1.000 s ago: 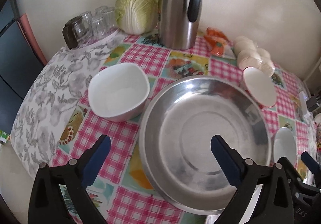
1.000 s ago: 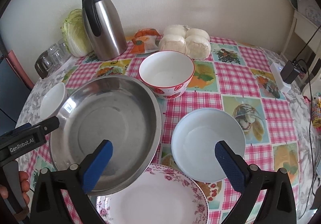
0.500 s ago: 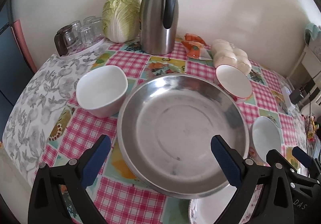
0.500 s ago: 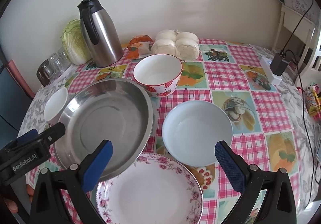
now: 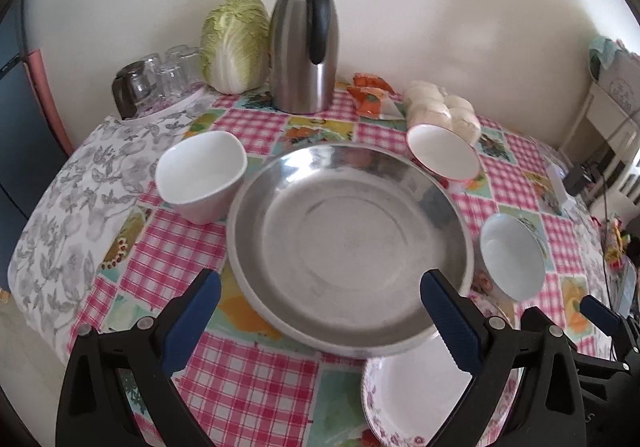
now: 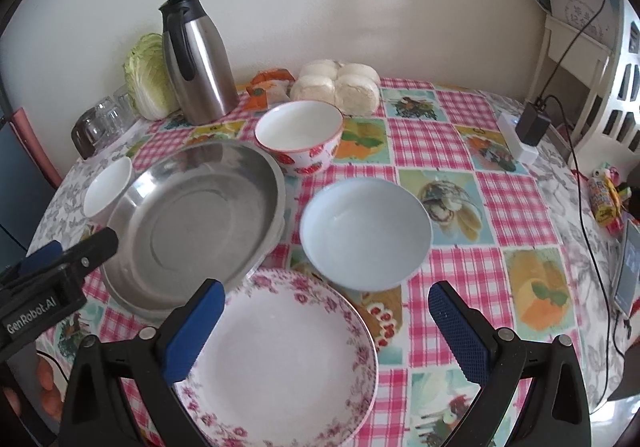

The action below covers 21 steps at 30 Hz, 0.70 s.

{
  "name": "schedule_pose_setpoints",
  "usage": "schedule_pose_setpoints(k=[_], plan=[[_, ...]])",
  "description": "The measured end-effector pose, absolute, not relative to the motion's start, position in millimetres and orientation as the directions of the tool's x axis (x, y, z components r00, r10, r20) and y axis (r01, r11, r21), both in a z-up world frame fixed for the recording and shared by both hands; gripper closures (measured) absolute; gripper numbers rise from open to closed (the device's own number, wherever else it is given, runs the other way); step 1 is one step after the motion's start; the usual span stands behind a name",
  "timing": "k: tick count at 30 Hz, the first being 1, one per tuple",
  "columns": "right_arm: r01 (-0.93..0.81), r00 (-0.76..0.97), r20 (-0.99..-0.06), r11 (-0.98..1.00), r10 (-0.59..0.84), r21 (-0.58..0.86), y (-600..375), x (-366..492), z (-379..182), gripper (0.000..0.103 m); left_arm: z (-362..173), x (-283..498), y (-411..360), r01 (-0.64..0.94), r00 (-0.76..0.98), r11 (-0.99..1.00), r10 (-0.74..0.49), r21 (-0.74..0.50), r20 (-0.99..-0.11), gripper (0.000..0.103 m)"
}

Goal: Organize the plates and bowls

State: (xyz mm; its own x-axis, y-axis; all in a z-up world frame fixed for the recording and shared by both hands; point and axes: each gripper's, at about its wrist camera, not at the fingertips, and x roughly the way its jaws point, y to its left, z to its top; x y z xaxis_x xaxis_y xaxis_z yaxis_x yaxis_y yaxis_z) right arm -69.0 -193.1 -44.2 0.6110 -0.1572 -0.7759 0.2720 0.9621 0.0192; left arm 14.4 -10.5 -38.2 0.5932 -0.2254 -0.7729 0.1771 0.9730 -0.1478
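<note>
— Where do the two grippers stand?

— Both hang above the table point(image 6: 440, 151) with nothing between their blue pads. The left gripper point(image 5: 320, 319) has its jaws spread wide, and so does the right gripper point(image 6: 326, 323).

— And the dishes?

— Straight ahead of the left jaws sits the large steel basin point(image 5: 348, 243), its near rim lying between the two pads in that view. Beyond the left pad stands a white bowl point(image 5: 200, 175), just beside the basin. Past the basin's far right edge is a strawberry-patterned bowl point(image 6: 299, 137), close against the rim (whether it touches I cannot tell).

— What about the right side?

— The floral-rimmed plate point(image 6: 280, 359) lies directly under and between the right jaws, its far left edge tucked under the basin's rim. Just ahead of those jaws is a pale blue bowl point(image 6: 366, 231), near the plate's far edge.

— Anything behind?

— A steel thermos jug point(image 5: 306, 43), a cabbage point(image 5: 234, 43), upturned glasses point(image 5: 160, 81) and a bag of buns point(image 6: 338, 87), all at the far side by the wall.
</note>
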Motion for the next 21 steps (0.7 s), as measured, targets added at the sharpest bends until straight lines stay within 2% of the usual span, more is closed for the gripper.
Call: schedule_pose_setpoints(k=[5,16,18,20,21], plan=[[0.299,0.589,-0.792,0.954,-0.162,0.027,-199.7,-80.1,-52.5,0.000,-51.7,9.6,-6.2,0.173,0.507,0.961,-0.275,-0.216,-0.817,0.003],[0.399,0.453,-0.890,0.903,-0.045,0.158,-229.7,-86.2,-97.3,0.001,-73.3,-5.4,-24.6,0.233,0.389,0.951,-0.283,-0.203,-0.877,0.003],[0.422,0.433,-0.901,0.888,-0.018,0.185,-235.9,-86.0,-106.0,0.006,-77.7,-4.3,-28.2,0.242,0.362,0.947,-0.290,-0.211,-0.886,0.008],[0.442,0.422,-0.907,0.870,0.013,0.218,-241.6,-86.7,-112.7,0.016,-83.3,-2.1,-33.1,0.253,0.331,0.944,-0.291,-0.213,-0.897,0.020],[0.455,0.418,-0.908,0.858,0.030,0.238,-245.3,-87.1,-116.1,0.018,-86.4,-2.0,-35.1,0.258,0.314,0.942,-0.292,-0.215,-0.903,0.022]])
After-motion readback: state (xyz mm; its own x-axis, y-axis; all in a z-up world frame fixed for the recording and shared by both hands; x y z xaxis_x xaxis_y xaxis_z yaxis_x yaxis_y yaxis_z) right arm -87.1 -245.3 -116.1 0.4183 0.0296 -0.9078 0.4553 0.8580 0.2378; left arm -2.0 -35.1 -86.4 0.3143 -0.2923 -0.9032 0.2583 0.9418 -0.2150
